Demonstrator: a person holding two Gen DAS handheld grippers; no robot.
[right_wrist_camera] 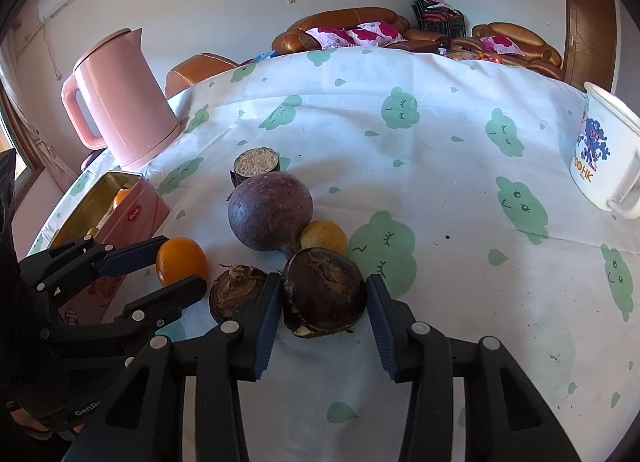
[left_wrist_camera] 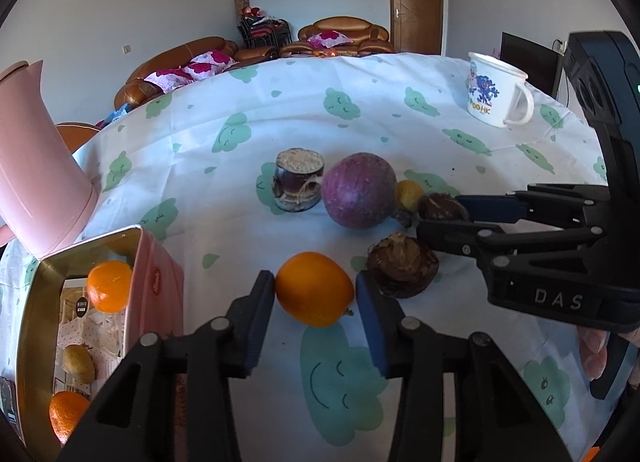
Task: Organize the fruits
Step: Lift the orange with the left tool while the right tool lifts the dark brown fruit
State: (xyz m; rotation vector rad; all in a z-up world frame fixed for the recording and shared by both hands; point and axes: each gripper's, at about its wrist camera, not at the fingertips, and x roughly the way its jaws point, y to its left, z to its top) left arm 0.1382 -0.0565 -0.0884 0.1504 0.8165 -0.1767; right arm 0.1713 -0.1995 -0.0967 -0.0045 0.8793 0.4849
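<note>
A: Orange (left_wrist_camera: 315,288) position?
B: On the table (left_wrist_camera: 400,101), between the fingers of the left claw (left_wrist_camera: 316,318). Left pad touches the peel; right pad just beside it. Jaws apart, not clamped.
A: Right claw (right_wrist_camera: 324,314)?
B: Straddles a dark brown bulb (right_wrist_camera: 324,292) that sits on the cloth. Left pad touches its side, right pad at its edge. Jaws apart; no squeeze visible.
A: Neighbours?
B: Second brown bulb (right_wrist_camera: 238,294) just left of the first, between the two claws. Large purple root (right_wrist_camera: 271,216) behind them, a small yellow fruit (right_wrist_camera: 323,237) touching its right side. Short cut stalk piece (right_wrist_camera: 255,166) upright behind the purple root.
A: Container?
B: Pink tin (left_wrist_camera: 154,302), open, at the table's left side. Left wrist view shows two oranges (left_wrist_camera: 109,286) and a kiwi (left_wrist_camera: 79,364) inside.
A: Farther out?
B: Pink kettle (right_wrist_camera: 120,101) behind the tin; white printed mug (left_wrist_camera: 496,91) far right.
</note>
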